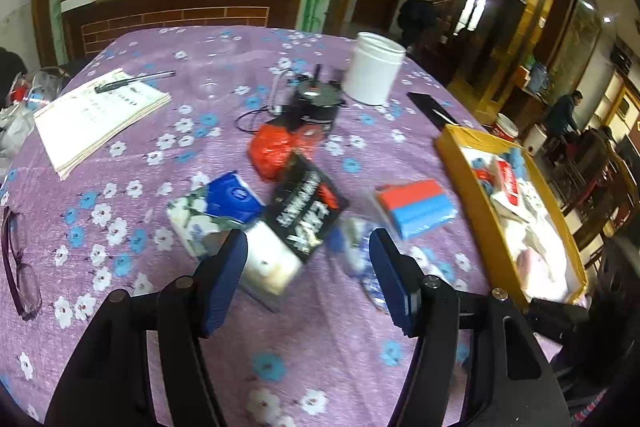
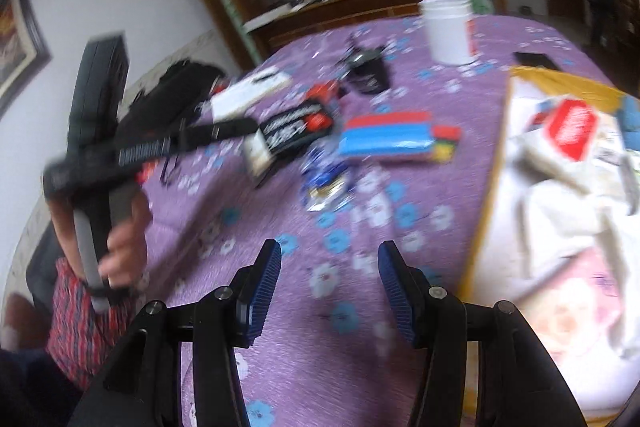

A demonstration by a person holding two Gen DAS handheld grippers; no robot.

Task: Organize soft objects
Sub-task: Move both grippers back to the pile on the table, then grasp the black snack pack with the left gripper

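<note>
My left gripper (image 1: 308, 241) is open just above a pile of soft packs: a white tissue pack (image 1: 268, 259), a black packet (image 1: 306, 211) and a blue-and-white tissue pack (image 1: 216, 207). A red plastic bag (image 1: 272, 149), a red-and-blue sponge (image 1: 416, 205) and a crumpled blue-white wrapper (image 1: 356, 251) lie nearby. The yellow box (image 1: 480, 219) at the right holds several soft packs. My right gripper (image 2: 330, 255) is open and empty above the purple cloth, left of the yellow box (image 2: 486, 203). The sponge (image 2: 384, 139), wrapper (image 2: 328, 179) and black packet (image 2: 292, 129) lie ahead of it.
A white jar (image 1: 374, 67), a black gadget with cable (image 1: 316, 99), a notebook with a pen (image 1: 100, 115), eyeglasses (image 1: 18, 263) and a black phone (image 1: 430, 107) lie on the purple flowered tablecloth (image 1: 312, 339). The left hand and its gripper body (image 2: 120, 155) show blurred in the right wrist view.
</note>
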